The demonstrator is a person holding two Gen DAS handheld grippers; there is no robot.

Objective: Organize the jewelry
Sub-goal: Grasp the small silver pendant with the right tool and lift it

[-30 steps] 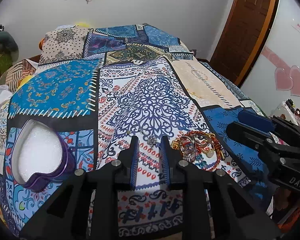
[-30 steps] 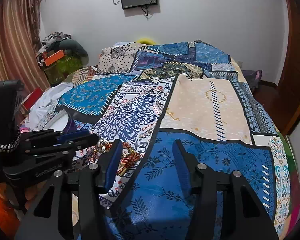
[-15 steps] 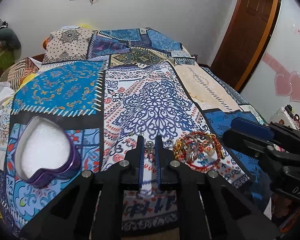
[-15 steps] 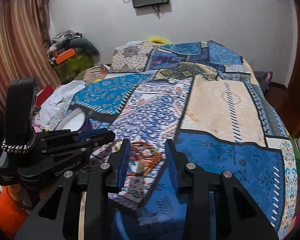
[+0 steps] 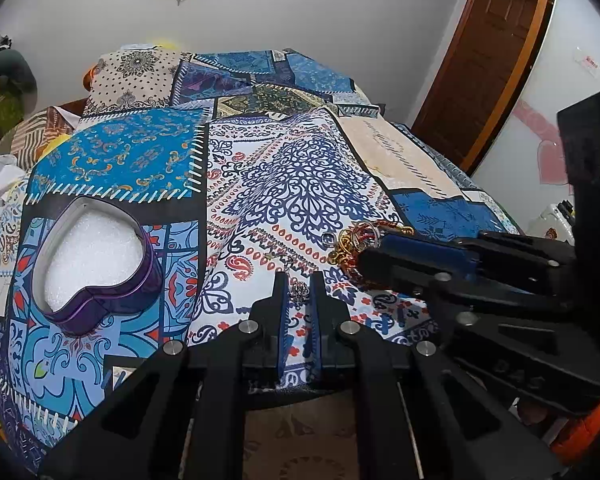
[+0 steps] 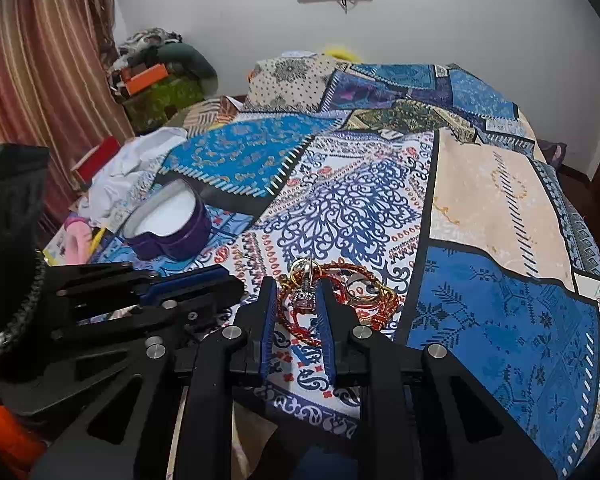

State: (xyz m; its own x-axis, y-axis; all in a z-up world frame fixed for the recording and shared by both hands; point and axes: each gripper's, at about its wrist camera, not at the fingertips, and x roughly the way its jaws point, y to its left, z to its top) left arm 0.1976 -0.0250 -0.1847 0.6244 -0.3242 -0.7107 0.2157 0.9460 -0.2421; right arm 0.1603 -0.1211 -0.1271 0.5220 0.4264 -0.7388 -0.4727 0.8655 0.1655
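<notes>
Near the bedspread (image 5: 300,184) edge, left tongs (image 5: 298,292) pinch a silver pendant (image 5: 298,290); right tongs (image 6: 297,300) straddle bracelets (image 6: 340,296), slightly parted

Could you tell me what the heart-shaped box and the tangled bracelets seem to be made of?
Heart-shaped box: glossy purple wall with a pale rim, probably tin; white padding inside looks like foam. Bracelets: red braided cord with shiny gold and silver pieces, seemingly metal.

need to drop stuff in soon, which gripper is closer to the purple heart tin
Left. The left gripper sits just right of the heart tin; the right gripper is farther right, over the jewelry pile.
</notes>
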